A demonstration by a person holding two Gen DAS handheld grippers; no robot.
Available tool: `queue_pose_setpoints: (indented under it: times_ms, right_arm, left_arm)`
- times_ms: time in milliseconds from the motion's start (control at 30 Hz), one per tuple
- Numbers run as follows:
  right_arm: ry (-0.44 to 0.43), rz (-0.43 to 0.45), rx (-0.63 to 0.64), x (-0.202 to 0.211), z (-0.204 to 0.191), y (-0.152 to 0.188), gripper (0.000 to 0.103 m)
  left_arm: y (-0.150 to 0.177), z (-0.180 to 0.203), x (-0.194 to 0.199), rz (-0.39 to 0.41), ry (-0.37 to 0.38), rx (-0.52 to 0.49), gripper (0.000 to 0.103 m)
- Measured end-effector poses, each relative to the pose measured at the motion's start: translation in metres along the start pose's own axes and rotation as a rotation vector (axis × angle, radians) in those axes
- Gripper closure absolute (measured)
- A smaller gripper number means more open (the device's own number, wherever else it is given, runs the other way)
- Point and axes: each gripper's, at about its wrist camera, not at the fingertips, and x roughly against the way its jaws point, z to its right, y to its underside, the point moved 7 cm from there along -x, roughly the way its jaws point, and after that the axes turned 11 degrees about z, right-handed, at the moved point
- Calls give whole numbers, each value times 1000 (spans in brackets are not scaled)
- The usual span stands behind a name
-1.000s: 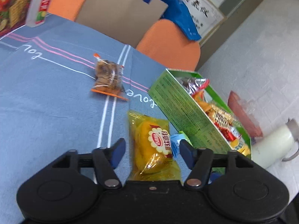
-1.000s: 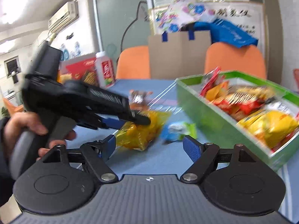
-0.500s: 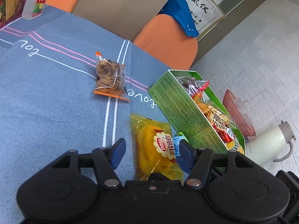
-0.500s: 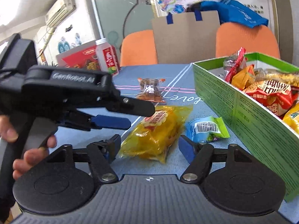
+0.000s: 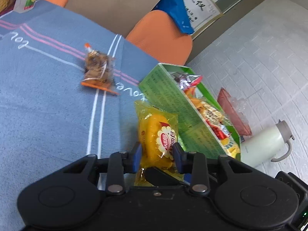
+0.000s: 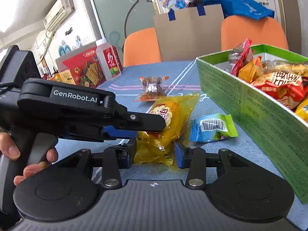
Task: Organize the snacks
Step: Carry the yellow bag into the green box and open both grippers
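A yellow snack packet [image 5: 154,127] lies on the blue tablecloth beside the green box [image 5: 169,100]. My left gripper [image 5: 157,154] is shut on the packet's middle, both blue pads pressing its sides. In the right wrist view the same yellow packet [image 6: 173,111] has its near end between the closing jaws of my right gripper [image 6: 155,154], and the pads meet the wrapper's edges. The left gripper's upper finger [image 6: 146,120] reaches in from the left over the packet. The green box [image 6: 250,104] holds several snack packets.
A small blue-green packet [image 6: 213,127] lies between the yellow packet and the box. A brown snack with orange ends [image 6: 153,88] sits farther back. A red cracker box [image 6: 82,71], a drink carton [image 6: 108,59] and orange chairs [image 6: 142,46] stand behind. A white kettle [image 5: 263,144] stands on the floor.
Both grippers stood wide open before. The left jaws have shut on the yellow packet, and the right jaws have narrowed around its near end.
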Motion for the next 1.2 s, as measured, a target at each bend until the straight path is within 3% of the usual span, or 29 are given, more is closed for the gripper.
queue_pose_setpoints:
  times_ms: [267, 667, 967, 1033, 1100, 1133, 1200]
  right_arm:
    - [43, 169, 23, 42, 8, -42, 32]
    - [282, 332, -42, 101, 96, -69, 32]
    - [381, 380, -75, 110, 151, -76, 33]
    - [388, 371, -74, 104, 159, -73, 32]
    - [395, 341, -82, 93, 167, -66, 25]
    - [405, 316, -85, 89, 171, -61, 6]
    - [414, 332, -64, 95, 170, -54, 0]
  left_arm:
    - [-17, 72, -3, 54, 117, -129, 54]
    - [9, 175, -86, -66, 303, -259, 54]
    - [18, 204, -137, -98, 317, -313, 53]
    - [21, 200, -145, -101, 282, -336, 46]
    - [24, 191, -146, -71, 242, -369, 0]
    - [24, 187, -142, -41, 219, -380, 0]
    - [22, 181, -132, 5, 209, -388, 0]
